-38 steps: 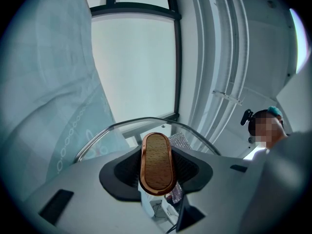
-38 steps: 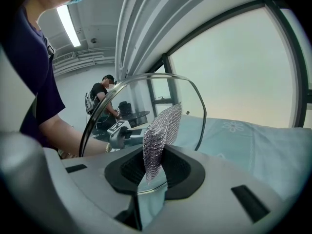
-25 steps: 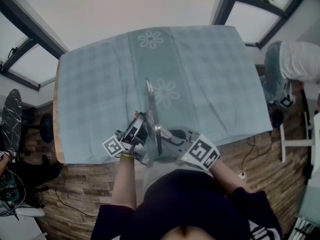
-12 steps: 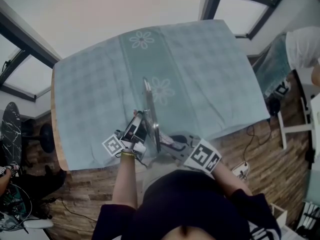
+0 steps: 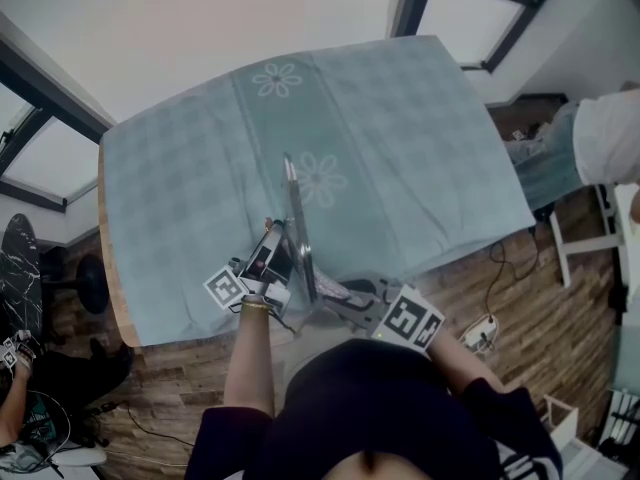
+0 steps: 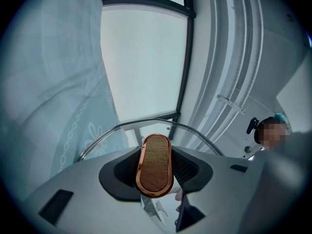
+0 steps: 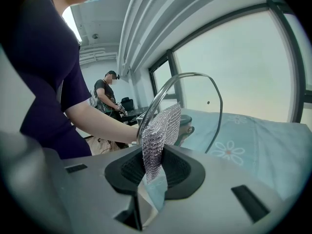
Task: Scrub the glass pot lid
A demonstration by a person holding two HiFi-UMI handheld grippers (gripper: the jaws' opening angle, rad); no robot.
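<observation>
**Lid held on edge, clamped by its handle, scrubber at its rim**

The glass pot lid (image 5: 296,230) stands upright on its edge over the near side of the table, so from above it shows only as a thin line. That line runs from near to far, tilted slightly left at the far end. One face looks left and the other right. The left gripper (image 5: 281,259) is closed on the lid's oblong wooden handle (image 6: 155,165), which fills the gap between the jaws with its long axis upright. On the lid's right, the right gripper (image 5: 338,292) is clamped on a silver mesh scrubber (image 7: 159,138). The scrubber's free end rises to the metal rim of the lid.

A pale blue checked tablecloth (image 5: 410,148) with flower prints covers the table, and a strip of wooden table edge (image 5: 104,238) shows at the left. Nothing else lies on the cloth. A second person (image 5: 607,136) stands off the far right corner, cut by the frame. Another person (image 5: 18,393) sits at the near left.

The lid's lowest part is lost behind the grippers, so I cannot tell whether it rests on the cloth. Whether the scrubber presses on the glass is also unclear
</observation>
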